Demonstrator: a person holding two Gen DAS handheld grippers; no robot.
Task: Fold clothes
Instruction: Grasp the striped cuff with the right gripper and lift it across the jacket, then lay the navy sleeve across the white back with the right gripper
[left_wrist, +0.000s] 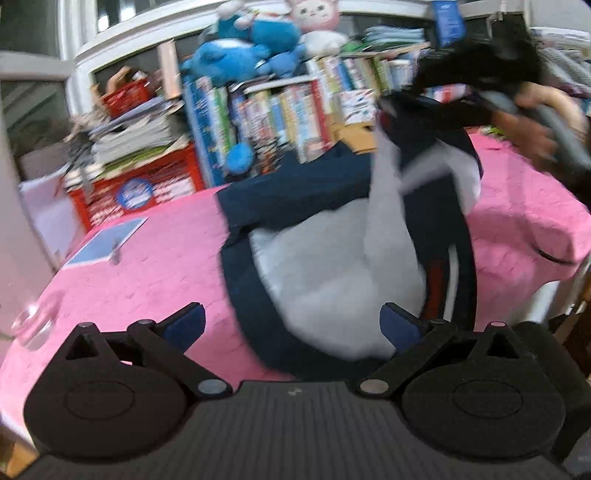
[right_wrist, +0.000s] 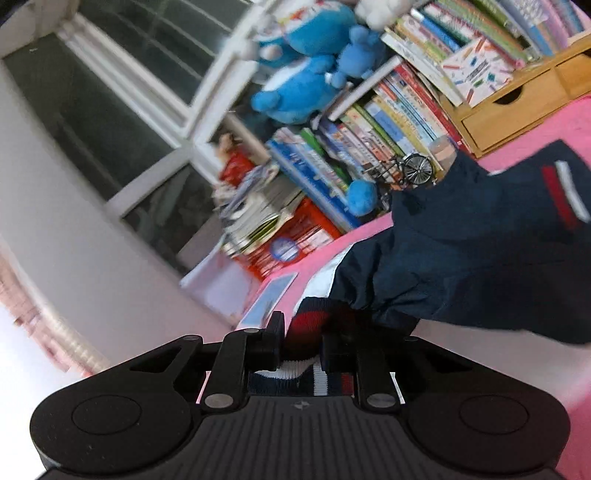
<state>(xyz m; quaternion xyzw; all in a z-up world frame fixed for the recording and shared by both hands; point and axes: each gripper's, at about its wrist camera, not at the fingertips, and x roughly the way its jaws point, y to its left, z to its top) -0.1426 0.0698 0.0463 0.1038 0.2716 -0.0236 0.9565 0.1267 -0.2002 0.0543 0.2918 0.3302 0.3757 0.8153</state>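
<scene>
Navy jacket with a pale grey lining lies spread across the middle of a pink-covered table, its right part lifted off the cloth. Right claw, seen from its own wrist camera, is clamped on the jacket's ribbed cuff, red, white and navy striped, with the dark sleeve trailing away to the right above the table. From the left wrist camera the same claw appears blurred at the far right, raised above the table, with a hand gripping its handle and the jacket hanging from it. Left claw stands with its fingers wide apart at the near edge of the jacket; its blue pads grip nothing, and the grey lining lies between and just beyond them. A blue-and-white booklet lies flat on the pink cover to the left of the jacket, well apart from it. Along the far side, rows of books stand beneath blue plush toys, with a red crate under stacked papers at the far left. A wooden drawer unit and a small model bicycle sit at the far edge of the table beside the books.
</scene>
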